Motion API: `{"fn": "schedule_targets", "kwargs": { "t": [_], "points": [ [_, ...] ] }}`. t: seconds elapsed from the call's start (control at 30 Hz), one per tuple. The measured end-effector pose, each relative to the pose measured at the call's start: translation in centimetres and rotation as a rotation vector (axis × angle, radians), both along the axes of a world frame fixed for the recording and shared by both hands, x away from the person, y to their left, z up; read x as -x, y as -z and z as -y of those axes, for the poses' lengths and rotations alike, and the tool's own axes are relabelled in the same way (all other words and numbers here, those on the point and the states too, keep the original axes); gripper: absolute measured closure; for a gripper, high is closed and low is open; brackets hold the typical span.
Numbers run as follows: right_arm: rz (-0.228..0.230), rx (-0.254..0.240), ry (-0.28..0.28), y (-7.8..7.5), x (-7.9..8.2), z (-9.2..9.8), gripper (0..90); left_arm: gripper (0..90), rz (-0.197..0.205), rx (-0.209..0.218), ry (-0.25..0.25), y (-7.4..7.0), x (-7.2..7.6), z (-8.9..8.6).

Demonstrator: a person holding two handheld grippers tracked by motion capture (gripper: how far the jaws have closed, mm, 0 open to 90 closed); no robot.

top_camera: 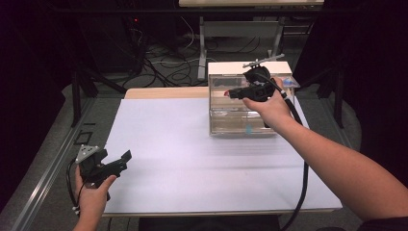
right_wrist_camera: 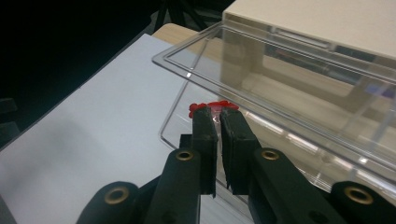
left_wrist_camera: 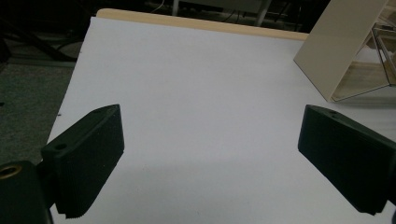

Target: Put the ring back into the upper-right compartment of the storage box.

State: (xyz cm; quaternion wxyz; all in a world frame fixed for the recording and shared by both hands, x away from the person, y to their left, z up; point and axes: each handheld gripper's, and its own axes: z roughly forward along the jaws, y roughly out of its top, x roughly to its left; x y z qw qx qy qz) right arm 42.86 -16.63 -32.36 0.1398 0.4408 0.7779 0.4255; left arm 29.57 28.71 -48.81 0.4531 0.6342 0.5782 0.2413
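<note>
A clear plastic box (top_camera: pixel 231 120) with a beige top (top_camera: pixel 226 68) stands at the far right of the white-covered table (top_camera: pixel 192 159). My right gripper (top_camera: pixel 232 93) is at the box's front face, held level and pointing left. In the right gripper view its jaws (right_wrist_camera: pixel 216 112) are shut on a small red thing (right_wrist_camera: pixel 210 105), up against a clear panel (right_wrist_camera: pixel 280 98) of the box. Whether the red thing is fixed to the panel I cannot tell. My left gripper (top_camera: pixel 126 158) hovers over the near left corner, open, with nothing between its fingers (left_wrist_camera: pixel 88 154).
A small blue item (top_camera: pixel 248 130) lies inside the box near its bottom. The table's wooden far edge (top_camera: pixel 163 92) shows beyond the white sheet. Cables and metal frame legs (top_camera: pixel 202 53) stand on the floor behind. A black cable (top_camera: pixel 304 183) trails from the right gripper.
</note>
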Motion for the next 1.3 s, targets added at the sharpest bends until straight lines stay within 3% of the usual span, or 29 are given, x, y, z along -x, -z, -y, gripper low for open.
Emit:
{"fn": "schedule_targets", "kwargs": {
  "t": [1.3],
  "points": [
    [-0.019,0.026,0.109,1.4,0.7,6.1,85.2,7.0,-0.006,-0.013,0.003,0.1,0.0,0.2]
  ]
}}
